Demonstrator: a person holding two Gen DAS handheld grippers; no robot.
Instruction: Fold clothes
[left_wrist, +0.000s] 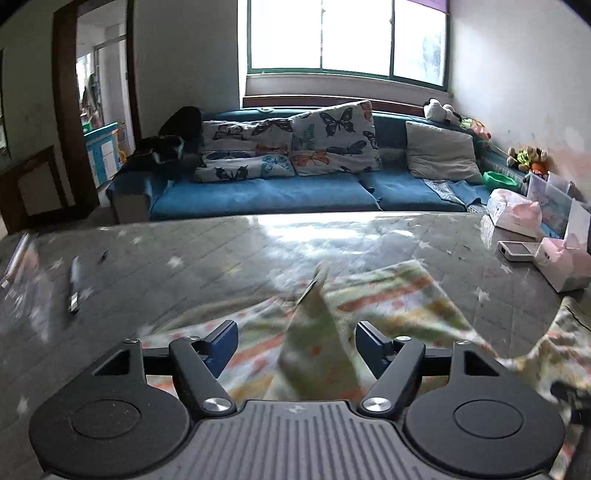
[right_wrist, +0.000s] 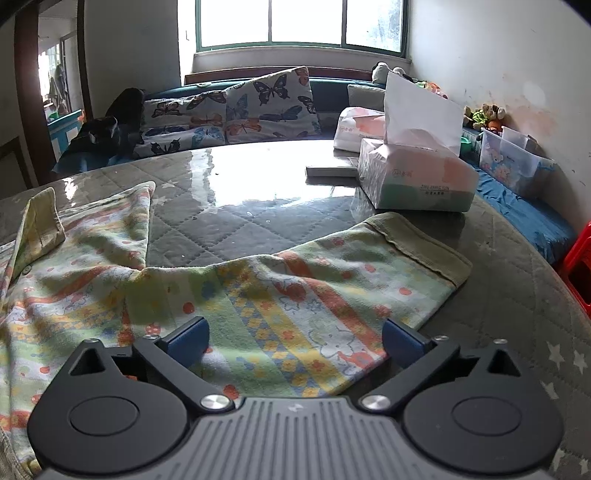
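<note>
Cloth (right_wrist: 258, 295) is our landmark: a child's printed garment in green, orange and yellow stripes, spread over the quilted grey worktop (right_wrist: 258, 192) under a glossy clear cover. Left of the garment, in the left wrist view, we see a small dark pen-like object (left_wrist: 75, 291) lying on the worktop, blurred. Over the garment's left part we hold the left claw (left_wrist: 295, 343), its blue pads (left_wrist: 221, 345) standing apart; a raised, blurred fold of the cloth (left_wrist: 314, 332) stands up between them, and we cannot tell whether it touches either pad. In the right wrist view a ribbed cuff (right_wrist: 40, 218) at the garment's left end is flipped up and tilted. Toward the garment's right side we hold the right claw (right_wrist: 295, 341) wide, its pads clear of the fabric lying flat below and between them. The green ribbed band (right_wrist: 424, 251) at the garment's right end lies flat on the worktop. Just beyond that end sits a tissue box (right_wrist: 417, 177) with a sheet standing out of it, and behind it a second soft pack (right_wrist: 354, 127). Far beyond the garment we see a blue sofa (left_wrist: 258, 192) with butterfly cushions (left_wrist: 332, 136) beneath a window (left_wrist: 347, 37).
</note>
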